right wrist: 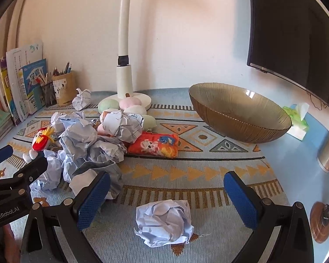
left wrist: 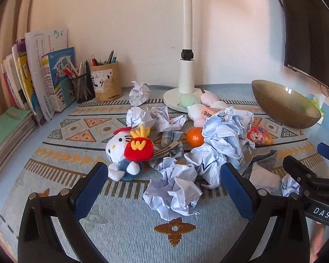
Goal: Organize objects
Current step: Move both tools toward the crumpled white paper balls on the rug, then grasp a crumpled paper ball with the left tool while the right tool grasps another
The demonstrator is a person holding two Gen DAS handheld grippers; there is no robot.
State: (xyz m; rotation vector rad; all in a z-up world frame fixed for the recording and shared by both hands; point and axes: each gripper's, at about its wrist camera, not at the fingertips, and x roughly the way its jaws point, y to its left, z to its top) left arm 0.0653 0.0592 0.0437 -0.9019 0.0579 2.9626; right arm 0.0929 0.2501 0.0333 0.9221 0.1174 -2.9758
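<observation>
- The left gripper (left wrist: 164,188) is spread wide and holds nothing; its blue pads (left wrist: 88,189) stand well apart above the mat (left wrist: 125,230).
- A crumpled paper ball (left wrist: 175,192) lies on the mat between the left fingers, a little nearer the right-hand pad; whether it touches either pad cannot be told.
- Just beyond the left-hand pad sits a plush cat (left wrist: 129,151) with a red pouch, lying on its side.
- Behind the ball a heap of crumpled paper (left wrist: 221,142) stretches toward the lamp base (left wrist: 182,100), with an orange (left wrist: 195,137) tucked against it.
- The right gripper (right wrist: 166,197) is likewise wide open and empty, pads apart.
- A separate paper wad (right wrist: 164,221) rests on the mat between the right fingers, roughly central and clear of both pads.
- The left-hand pad of the right gripper sits just beside the edge of the paper heap (right wrist: 92,149).
- An orange printed pouch (right wrist: 153,144) lies beyond the heap, near the mat's middle.
- A ribbed amber bowl (right wrist: 239,114) stands far right, tilted, well apart from the wad, and looks empty.
- A tissue pack (right wrist: 297,120) sits behind the bowl.
- Books (left wrist: 43,76) and pen holders (left wrist: 96,81) line the far left by the wall.
</observation>
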